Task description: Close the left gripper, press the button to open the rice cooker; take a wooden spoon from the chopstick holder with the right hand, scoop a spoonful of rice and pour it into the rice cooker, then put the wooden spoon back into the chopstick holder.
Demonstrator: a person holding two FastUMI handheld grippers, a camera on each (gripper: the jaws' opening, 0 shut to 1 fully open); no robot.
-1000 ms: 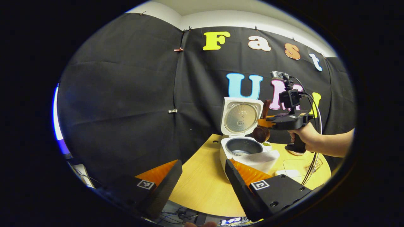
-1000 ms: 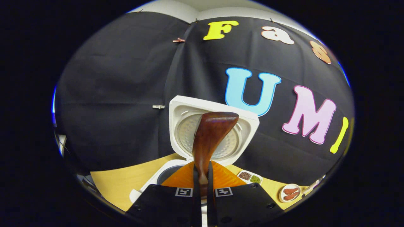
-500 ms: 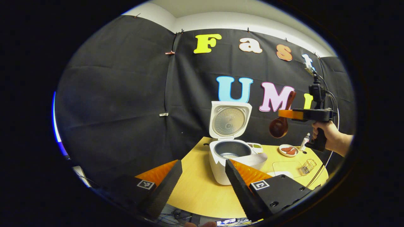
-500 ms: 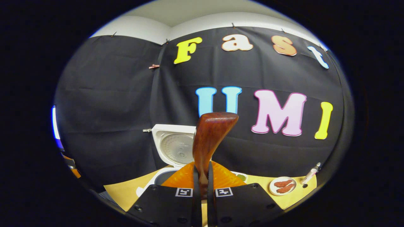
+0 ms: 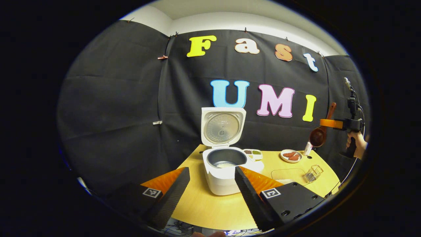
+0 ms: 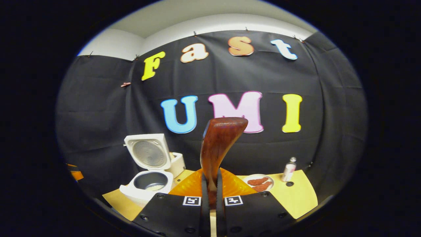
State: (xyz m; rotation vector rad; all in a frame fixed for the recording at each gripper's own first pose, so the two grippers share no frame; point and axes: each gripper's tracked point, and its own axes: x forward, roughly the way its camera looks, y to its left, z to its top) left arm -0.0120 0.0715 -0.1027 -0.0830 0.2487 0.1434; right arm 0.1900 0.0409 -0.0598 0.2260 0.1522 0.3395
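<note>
Round yellow table [image 5: 210, 204] against black cloth; rice cooker [image 5: 223, 176] is seated on it, lid [image 5: 223, 126] swung up, a pale patch, probably rice, seen in the pot. Left gripper [image 5: 210, 192] is held spread wide and empty, low in front of the cooker. From the left gripper view, extra items are given: wire chopstick holder [image 5: 313, 173] near the table's right edge, a clear tray beside it, a small divided dish behind the cooker. Right gripper [image 6: 210, 194] is clamped on the wooden spoon [image 6: 218, 148]; handle end is seen upright in the right gripper view, while the bowl [image 5: 317, 138] hanging below the fingers is seen from the left gripper view. Long axis near vertical, slightly tilted. Versus 1.0 s ago, spoon has been carried from over the pot to well right of it, above the table's right edge, near the bottle [image 6: 289, 171] and plate [image 6: 260, 184].
</note>
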